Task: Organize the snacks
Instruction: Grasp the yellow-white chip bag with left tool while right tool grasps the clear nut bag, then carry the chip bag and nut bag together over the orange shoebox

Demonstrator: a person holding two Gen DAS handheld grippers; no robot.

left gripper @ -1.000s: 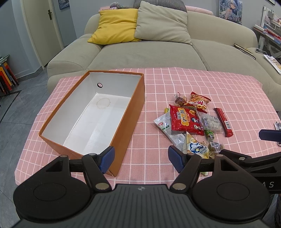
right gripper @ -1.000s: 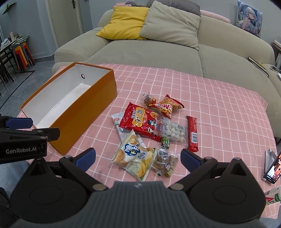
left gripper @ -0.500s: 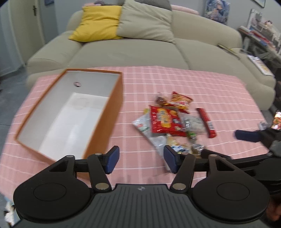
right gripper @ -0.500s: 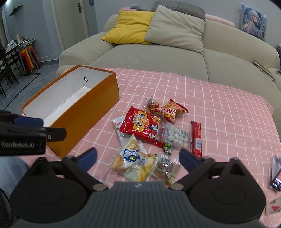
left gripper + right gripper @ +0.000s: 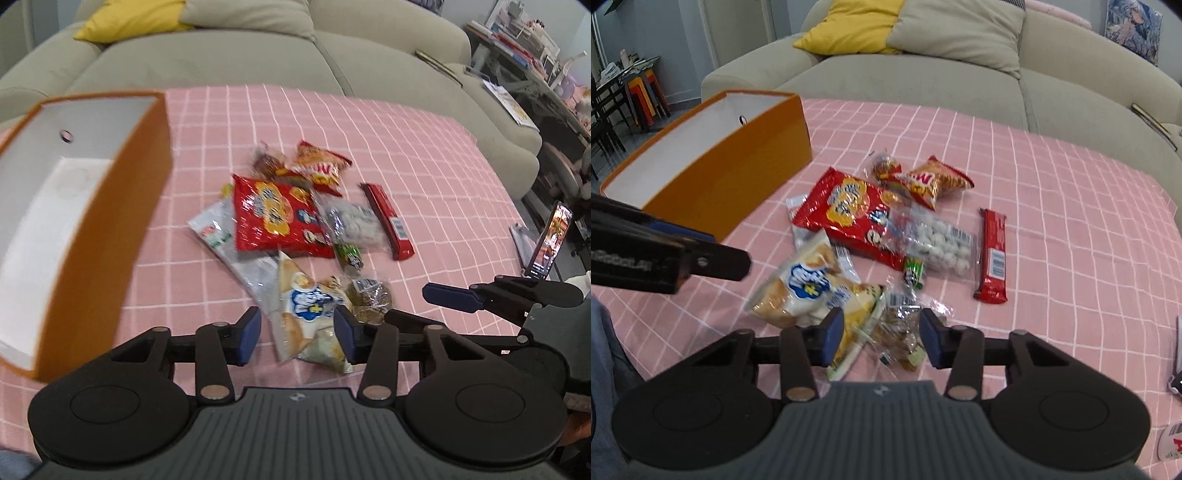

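Note:
An orange box with a white inside stands open on the left of the pink checked cloth. Right of it lies a pile of snacks. My left gripper hangs low over the pile's near end. Its jaws are closing around a yellow-white chips bag, and the pads do not press on it. My right gripper is closing around a clear packet of brown snacks beside the chips bag; its pads do not squeeze it. Farther back lie a red bag and a red bar.
A clear packet of white balls, a small orange bag and a small green candy also lie in the pile. A phone stands propped at the table's right edge. A beige sofa lies behind the table.
Both grippers have dropped toward the near end of the snack pile and their jaws have narrowed. The left view has swung right, from the box toward the snacks.

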